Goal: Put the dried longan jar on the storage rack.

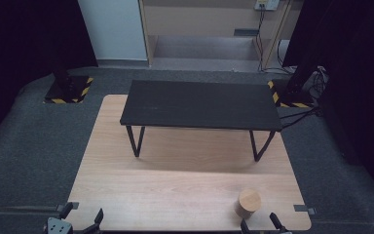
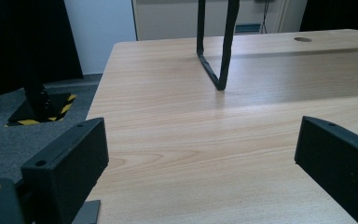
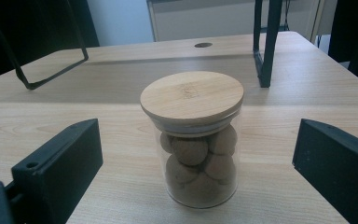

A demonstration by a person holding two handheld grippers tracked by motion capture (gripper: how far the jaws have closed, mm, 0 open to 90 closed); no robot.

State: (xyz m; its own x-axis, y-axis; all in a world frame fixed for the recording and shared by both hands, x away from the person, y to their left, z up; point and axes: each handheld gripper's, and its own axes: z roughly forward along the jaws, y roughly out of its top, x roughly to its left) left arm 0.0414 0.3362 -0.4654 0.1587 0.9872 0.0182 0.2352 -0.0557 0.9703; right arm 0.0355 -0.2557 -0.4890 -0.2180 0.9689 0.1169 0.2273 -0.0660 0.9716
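A clear glass jar with a round wooden lid stands upright on the wooden table, holding several brown balls. From above the jar sits near the front right edge. My right gripper is just behind it at the front edge, open, its jaws wide on either side of the jar and apart from the glass. My left gripper rests at the front left corner, open, with bare tabletop between its jaws.
A low black shelf on thin metal legs stands across the far half of the table. Grey carpet surrounds the table. Black stands with yellow-striped bases sit at the back left and back right.
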